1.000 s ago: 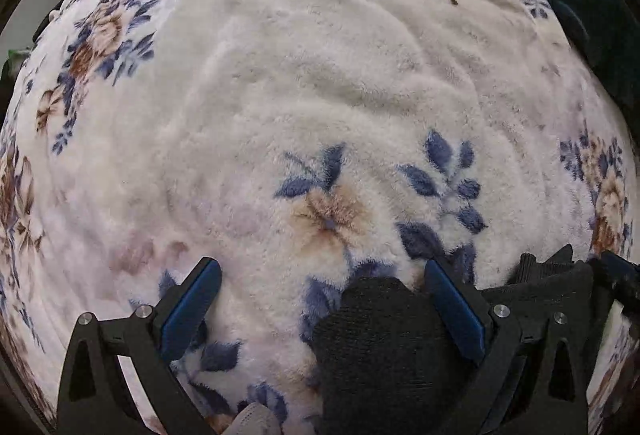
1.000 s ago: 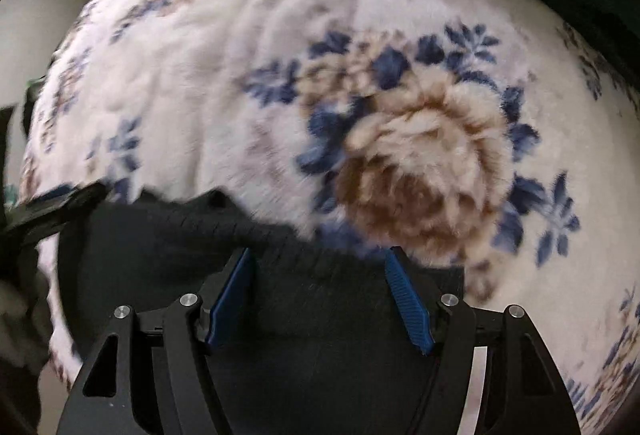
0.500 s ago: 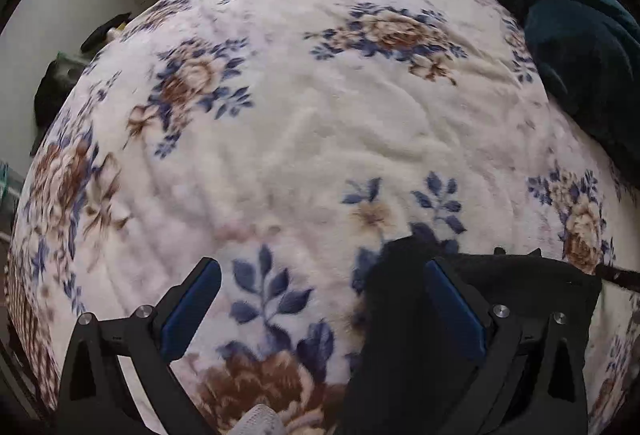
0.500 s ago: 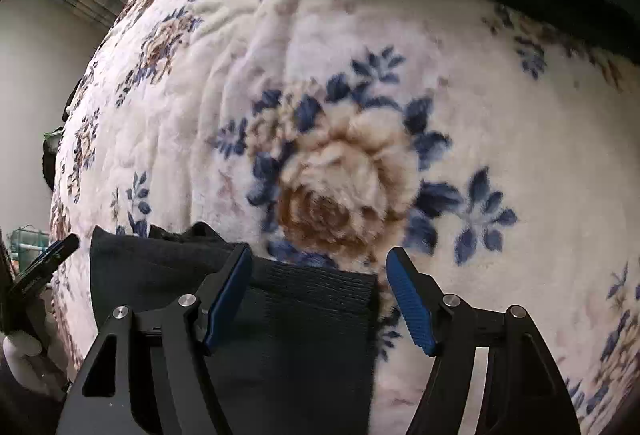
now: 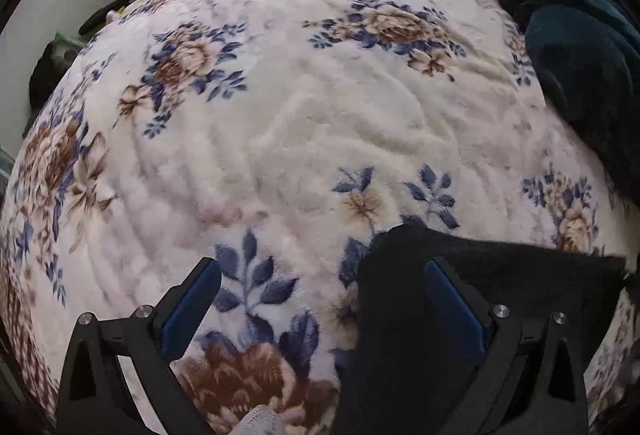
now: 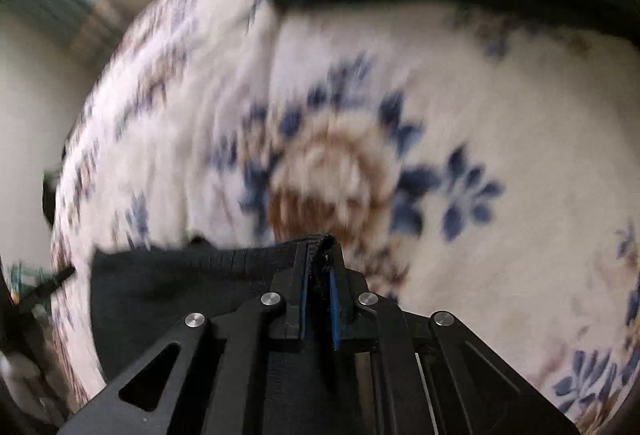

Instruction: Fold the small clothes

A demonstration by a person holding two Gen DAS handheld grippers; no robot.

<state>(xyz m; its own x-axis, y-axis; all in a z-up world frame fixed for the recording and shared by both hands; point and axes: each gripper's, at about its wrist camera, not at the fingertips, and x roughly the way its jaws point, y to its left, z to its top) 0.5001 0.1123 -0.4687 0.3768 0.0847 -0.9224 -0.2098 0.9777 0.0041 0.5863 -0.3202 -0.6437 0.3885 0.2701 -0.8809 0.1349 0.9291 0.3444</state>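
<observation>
- Right gripper (image 6: 318,267): jaws pressed together on the ribbed corner of the black garment (image 6: 180,287). They have just closed; a fold of the dark knit is pinched between the blue pads (image 6: 334,311) and bunches up at the tips.
- From that pinch the black garment stretches away to the left in the right wrist view, its ribbed edge taut and straight, with the rest hanging below towards the lower left.
- Left gripper (image 5: 320,287): jaws spread wide, nothing pinched. The left blue pad stands over bare blanket; the right blue pad (image 5: 452,303) sits in front of the black garment, but whether it touches the cloth cannot be told.
- In the left wrist view the black garment (image 5: 500,267) lies at the near right part of the bed, one edge running out to the right.
- Floral blanket (image 5: 320,123): cream plush, blue and brown flowers, covering the bed.
- Dark teal bedding (image 5: 580,67): heaped along the far right edge of the bed.
- Right wrist view is motion-blurred; flower details are smeared.
</observation>
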